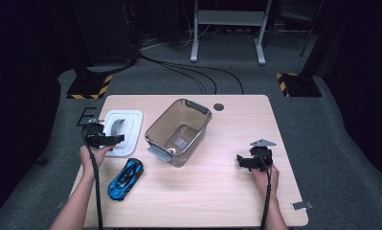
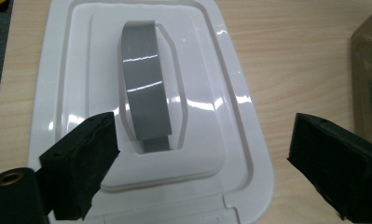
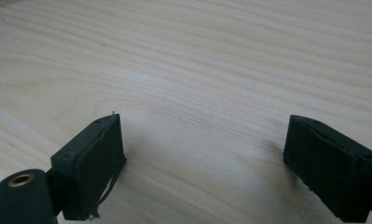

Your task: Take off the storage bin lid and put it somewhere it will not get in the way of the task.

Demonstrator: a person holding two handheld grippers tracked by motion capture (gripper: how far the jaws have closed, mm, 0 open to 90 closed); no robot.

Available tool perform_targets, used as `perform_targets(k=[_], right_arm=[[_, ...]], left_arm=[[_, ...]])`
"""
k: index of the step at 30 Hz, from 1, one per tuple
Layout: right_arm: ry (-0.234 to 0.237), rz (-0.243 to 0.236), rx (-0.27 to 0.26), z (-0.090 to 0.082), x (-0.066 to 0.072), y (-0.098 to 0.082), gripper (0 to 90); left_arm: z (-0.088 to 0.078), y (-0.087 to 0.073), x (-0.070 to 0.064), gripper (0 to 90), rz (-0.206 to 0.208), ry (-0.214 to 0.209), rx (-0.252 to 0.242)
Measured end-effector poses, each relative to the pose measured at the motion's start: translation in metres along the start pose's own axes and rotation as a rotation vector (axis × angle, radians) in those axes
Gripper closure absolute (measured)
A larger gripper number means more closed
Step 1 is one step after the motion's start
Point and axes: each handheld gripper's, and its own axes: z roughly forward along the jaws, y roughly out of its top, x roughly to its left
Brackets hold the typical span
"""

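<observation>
A white box lid [image 1: 124, 132] with a grey handle [image 2: 144, 88] lies flat on the table's left side. My left gripper [image 1: 116, 140] hovers at the lid's near edge, open, its jaws [image 2: 207, 163] wide apart with nothing between them. A clear grey plastic bin [image 1: 179, 132] stands open in the middle of the table. A blue toy car [image 1: 125, 178] lies near the front left. My right gripper [image 1: 240, 160] rests low at the right side, open, its jaws [image 3: 202, 163] over bare wood.
The wooden table [image 1: 217, 191] has a round cable hole [image 1: 219, 107] at the back. A small metal clip [image 1: 302, 205] lies at the front right corner. Cables and stand bases sit on the floor behind.
</observation>
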Motion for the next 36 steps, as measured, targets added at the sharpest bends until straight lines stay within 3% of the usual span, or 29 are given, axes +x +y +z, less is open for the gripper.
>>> perform_targets(k=[3, 8, 13, 18, 22, 32, 36], right_arm=[[-0.001, 0.002, -0.001, 0.0, 0.0, 0.0, 11.2], [-0.003, 0.004, -0.003, 0.0, 0.0, 0.0, 11.2], [-0.003, 0.001, -0.001, 0.0, 0.0, 0.0, 11.2], [-0.003, 0.003, -0.002, 0.0, 0.0, 0.0, 11.2], [-0.003, 0.001, -0.001, 0.0, 0.0, 0.0, 11.2], [-0.004, 0.0, -0.001, 0.0, 0.0, 0.0, 11.2], [-0.004, 0.0, -0.001, 0.0, 0.0, 0.0, 11.3]], left_arm=[[-0.006, -0.004, -0.003, 2.0, -0.012, -0.02, -0.02], [-0.019, -0.014, -0.019, 0.2, 0.068, -0.036, -0.019], [-0.024, -0.023, -0.029, 0.0, 0.102, -0.046, -0.024], [-0.025, -0.035, -0.042, 0.0, 0.146, -0.062, 0.014], [-0.019, -0.047, -0.054, 0.0, 0.158, -0.093, 0.048], [-0.005, -0.063, -0.078, 0.1, 0.242, -0.087, 0.125], [0.0, -0.065, -0.082, 0.0, 0.248, -0.092, 0.148]])
